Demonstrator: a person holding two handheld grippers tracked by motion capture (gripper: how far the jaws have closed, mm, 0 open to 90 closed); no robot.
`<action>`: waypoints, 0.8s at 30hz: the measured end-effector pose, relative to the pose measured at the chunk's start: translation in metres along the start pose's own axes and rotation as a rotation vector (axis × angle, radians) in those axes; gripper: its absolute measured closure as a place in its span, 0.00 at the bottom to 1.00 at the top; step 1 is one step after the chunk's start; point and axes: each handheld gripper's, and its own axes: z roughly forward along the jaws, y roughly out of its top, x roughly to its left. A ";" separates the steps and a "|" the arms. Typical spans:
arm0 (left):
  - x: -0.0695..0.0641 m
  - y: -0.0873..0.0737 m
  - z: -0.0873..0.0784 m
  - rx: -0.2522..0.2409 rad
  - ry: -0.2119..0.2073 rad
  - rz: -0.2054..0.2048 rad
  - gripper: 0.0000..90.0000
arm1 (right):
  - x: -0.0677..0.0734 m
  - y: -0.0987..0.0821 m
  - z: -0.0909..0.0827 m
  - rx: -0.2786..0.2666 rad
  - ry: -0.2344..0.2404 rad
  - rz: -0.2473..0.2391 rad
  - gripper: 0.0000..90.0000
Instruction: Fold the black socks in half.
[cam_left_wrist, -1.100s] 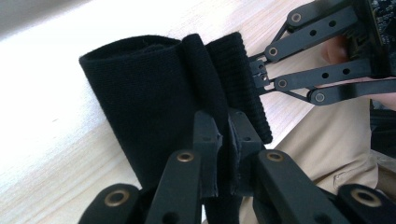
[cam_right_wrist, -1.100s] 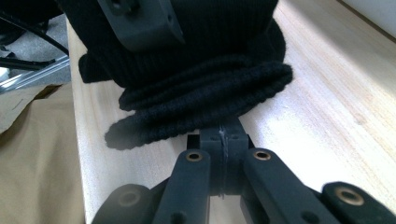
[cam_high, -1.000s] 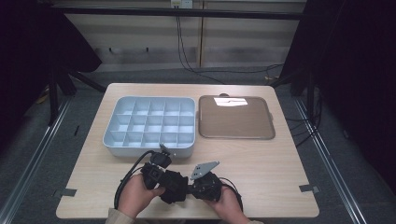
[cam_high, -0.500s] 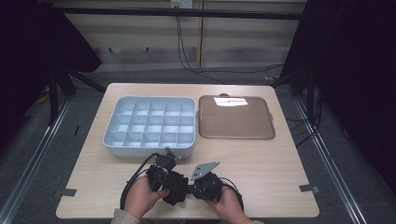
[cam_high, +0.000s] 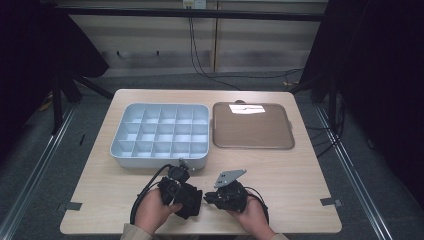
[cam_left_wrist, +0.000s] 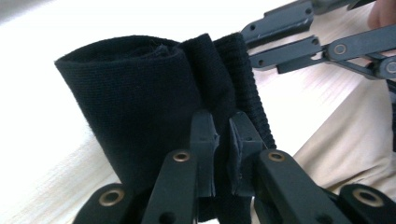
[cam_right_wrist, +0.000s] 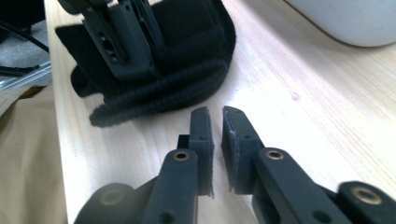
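Observation:
A black ribbed sock (cam_left_wrist: 140, 93) lies bunched on the wooden table near its front edge, seen as a dark lump (cam_high: 191, 204) in the high view. My left gripper (cam_left_wrist: 224, 135) is shut on a fold of it, and the right gripper view shows that gripper (cam_right_wrist: 126, 42) coming down onto the sock (cam_right_wrist: 187, 79). My right gripper (cam_right_wrist: 215, 121) sits just short of the sock's ribbed cuff. Its jaws have just been opening and stand slightly apart with nothing between them. The high view has both grippers tip to tip, left gripper (cam_high: 186, 196) and right gripper (cam_high: 209, 199).
A pale blue compartment tray (cam_high: 160, 161) stands just beyond the hands, its wall (cam_right_wrist: 345, 18) close on the right gripper's far side. A flat brown tray (cam_high: 252, 127) lies to its right. Cables loop from both grippers beside the hands.

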 end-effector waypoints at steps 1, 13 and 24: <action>0.000 0.000 0.000 -0.001 0.003 -0.001 0.91 | 0.000 0.000 -0.001 0.006 -0.006 -0.001 0.90; 0.006 -0.002 -0.005 0.012 0.040 0.002 0.89 | -0.001 -0.002 -0.002 -0.001 -0.029 0.014 0.84; 0.004 -0.002 -0.005 0.011 0.047 0.006 0.88 | -0.002 -0.003 -0.001 -0.007 -0.029 0.019 0.80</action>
